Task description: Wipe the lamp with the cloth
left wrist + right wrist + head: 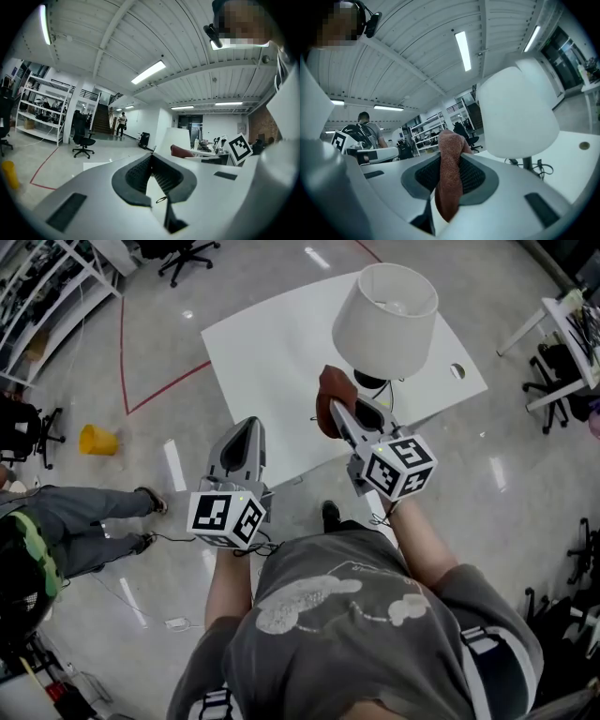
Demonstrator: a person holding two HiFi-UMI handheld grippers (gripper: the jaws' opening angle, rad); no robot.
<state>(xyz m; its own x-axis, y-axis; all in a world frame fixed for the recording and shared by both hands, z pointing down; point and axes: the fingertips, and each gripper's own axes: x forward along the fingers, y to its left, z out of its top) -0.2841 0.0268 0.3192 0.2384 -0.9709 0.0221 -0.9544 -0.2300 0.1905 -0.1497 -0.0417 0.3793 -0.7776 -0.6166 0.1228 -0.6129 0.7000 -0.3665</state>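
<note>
Rust-brown cloth [328, 395] clamped in right gripper [339, 413] | lamp [386, 320] just ahead-right of its jaws, contact unclear | left gripper [247, 427] jaws together, nothing held | wiping likely barely started

1. We see the lamp [385, 322] on the counter's [272, 362] right part.
2. The cloth [328, 395], in our right claw [339, 414], is just left of the lamp.
3. Our left claw [246, 431] hangs at the counter's near edge.
</note>
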